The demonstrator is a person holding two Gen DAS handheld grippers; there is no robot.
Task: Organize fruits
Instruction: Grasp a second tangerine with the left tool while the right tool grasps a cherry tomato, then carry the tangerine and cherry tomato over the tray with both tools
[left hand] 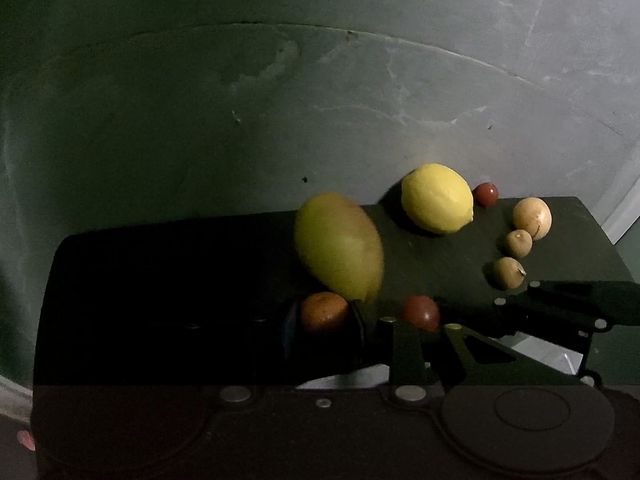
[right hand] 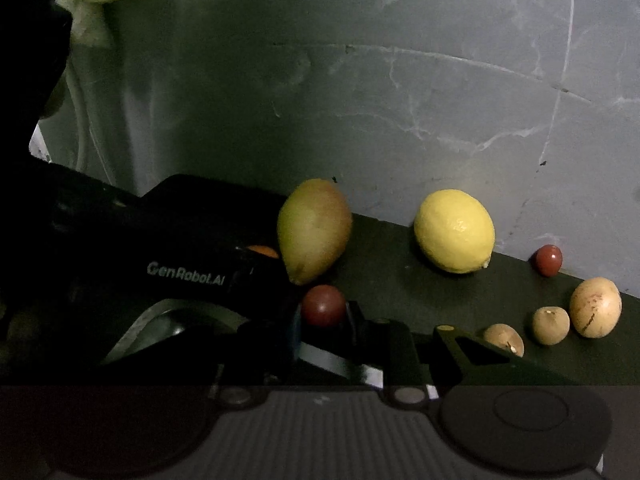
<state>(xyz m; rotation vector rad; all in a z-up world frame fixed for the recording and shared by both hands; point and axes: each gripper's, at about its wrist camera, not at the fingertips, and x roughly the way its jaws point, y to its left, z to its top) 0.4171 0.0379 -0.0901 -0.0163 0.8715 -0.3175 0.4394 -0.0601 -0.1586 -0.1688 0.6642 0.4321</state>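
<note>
The left claw point(left hand: 326, 316) is closed around a small orange citrus fruit point(left hand: 324, 312), low and centre in the left wrist view, its dark fingers on either side of the fruit. The right claw point(right hand: 323, 312) likewise grips a dark red round fruit point(right hand: 323, 306), low and centre in its own view; the same fruit shows just right of the orange one in the left view. Both fruits sit low over a dark mat point(right hand: 392, 272) on the marbled grey desk point(right hand: 400, 100), so I judge each is being set down or lifted there, and I cannot tell which.

Just above the claws lies a green-yellow mango point(right hand: 314, 230), blurred in the left view. A lemon point(right hand: 454, 230) lies to its right, apart from it. Further right, a second small red fruit point(right hand: 547, 260) rests at the mat's far edge, and three tan round fruits point(right hand: 550, 326) sit in a close curved row, apparently grouped by kind.
</note>
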